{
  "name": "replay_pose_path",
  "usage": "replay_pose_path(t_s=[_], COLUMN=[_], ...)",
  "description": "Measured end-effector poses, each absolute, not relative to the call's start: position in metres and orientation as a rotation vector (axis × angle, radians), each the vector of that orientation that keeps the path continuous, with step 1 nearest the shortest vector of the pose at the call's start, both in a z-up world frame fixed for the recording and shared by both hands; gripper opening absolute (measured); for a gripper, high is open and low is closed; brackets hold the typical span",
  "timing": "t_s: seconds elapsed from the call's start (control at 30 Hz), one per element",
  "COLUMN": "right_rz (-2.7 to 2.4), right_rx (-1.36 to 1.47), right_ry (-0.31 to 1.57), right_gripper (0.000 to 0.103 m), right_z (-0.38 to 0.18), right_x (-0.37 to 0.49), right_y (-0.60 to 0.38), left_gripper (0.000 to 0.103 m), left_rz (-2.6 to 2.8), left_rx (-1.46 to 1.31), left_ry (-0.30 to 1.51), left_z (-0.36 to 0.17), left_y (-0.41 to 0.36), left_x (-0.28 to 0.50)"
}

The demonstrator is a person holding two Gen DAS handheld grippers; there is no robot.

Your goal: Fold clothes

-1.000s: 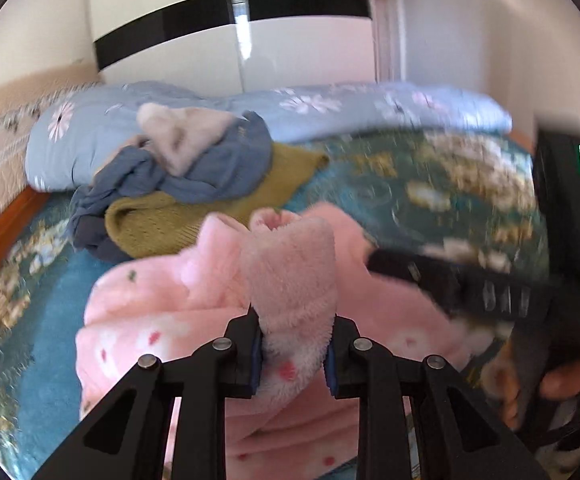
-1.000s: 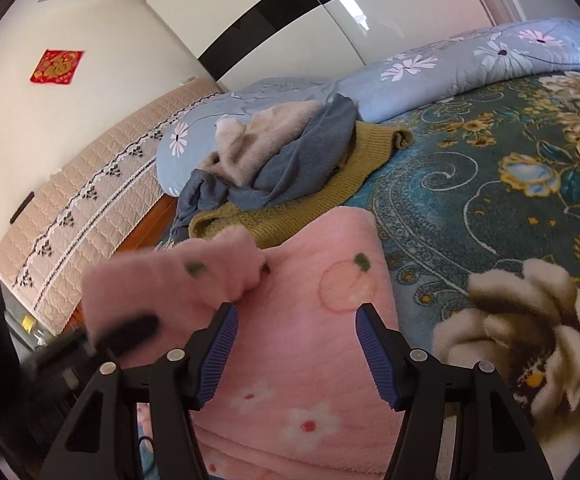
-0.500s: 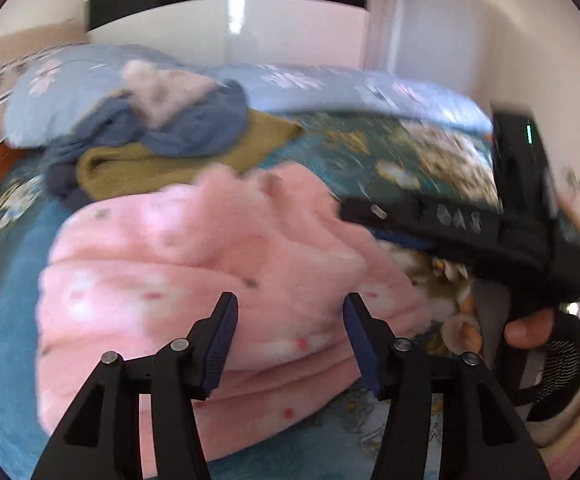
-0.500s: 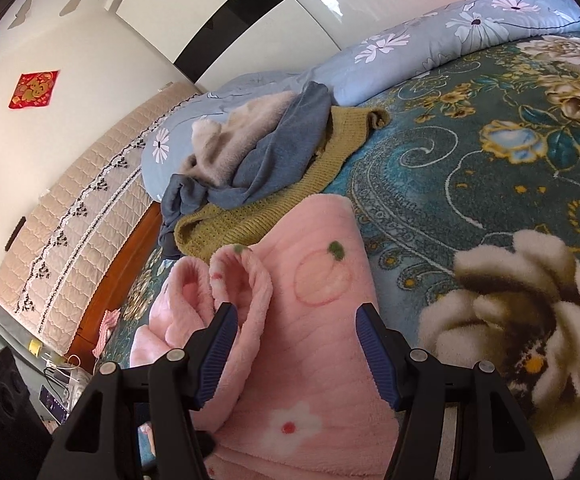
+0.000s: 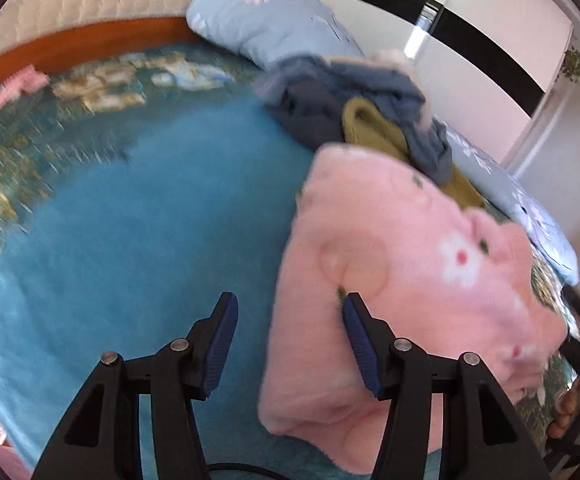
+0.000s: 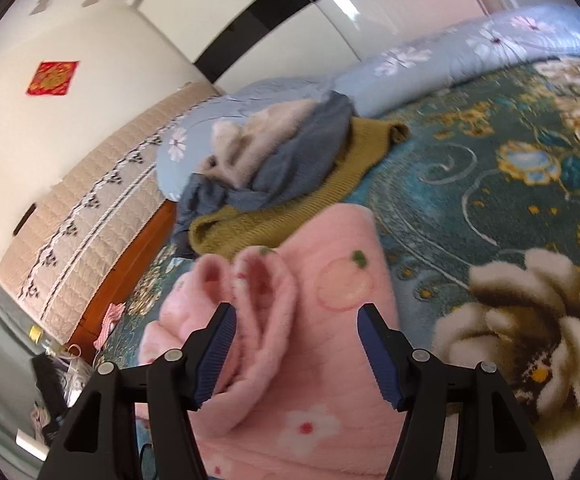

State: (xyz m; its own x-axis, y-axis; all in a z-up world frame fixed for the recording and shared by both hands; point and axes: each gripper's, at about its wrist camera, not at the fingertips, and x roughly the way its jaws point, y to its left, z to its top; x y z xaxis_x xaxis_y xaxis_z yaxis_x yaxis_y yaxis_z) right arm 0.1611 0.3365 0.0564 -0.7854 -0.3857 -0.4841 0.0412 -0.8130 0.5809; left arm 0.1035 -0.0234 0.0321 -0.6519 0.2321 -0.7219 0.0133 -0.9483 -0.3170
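Note:
A pink fleece garment (image 5: 410, 272) with white flowers lies bunched on the bed. It also shows in the right wrist view (image 6: 310, 340), with a rolled fold at its left side. My left gripper (image 5: 285, 344) is open and empty; its right finger is at the garment's left edge and its left finger is over bare blue bedspread. My right gripper (image 6: 296, 354) is open and empty, just above the garment, with the rolled fold between its fingers.
A pile of other clothes, blue (image 6: 290, 172), olive (image 6: 290, 216) and beige, lies behind the pink garment. A light blue floral duvet (image 6: 450, 60) runs along the far side. The bed has a teal floral cover (image 6: 510, 208), a wooden frame and padded headboard (image 6: 89, 208).
My left gripper opened and let go of the pink fleece, then swung left so the garment now sits to its right. The right gripper stayed open over the garment.

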Motion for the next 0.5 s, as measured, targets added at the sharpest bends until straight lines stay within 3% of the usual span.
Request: replay_pose_path(t_s=[0.1, 0.5], right_rz=[-2.545, -2.38], right_rx=[0.911, 1.289], right_ry=[-0.755, -0.672], right_gripper=[0.073, 0.073], right_z=[0.067, 0.059], right_x=[0.154, 0.056], right_y=[0.315, 0.27], left_gripper=[0.056, 0.057], left_rz=[2.668, 2.57], left_rx=[-1.241, -1.2], left_ry=[-0.466, -0.613], left_z=[0.018, 0.008], left_y=[-0.023, -0.037], left_x=[0.102, 0.098])
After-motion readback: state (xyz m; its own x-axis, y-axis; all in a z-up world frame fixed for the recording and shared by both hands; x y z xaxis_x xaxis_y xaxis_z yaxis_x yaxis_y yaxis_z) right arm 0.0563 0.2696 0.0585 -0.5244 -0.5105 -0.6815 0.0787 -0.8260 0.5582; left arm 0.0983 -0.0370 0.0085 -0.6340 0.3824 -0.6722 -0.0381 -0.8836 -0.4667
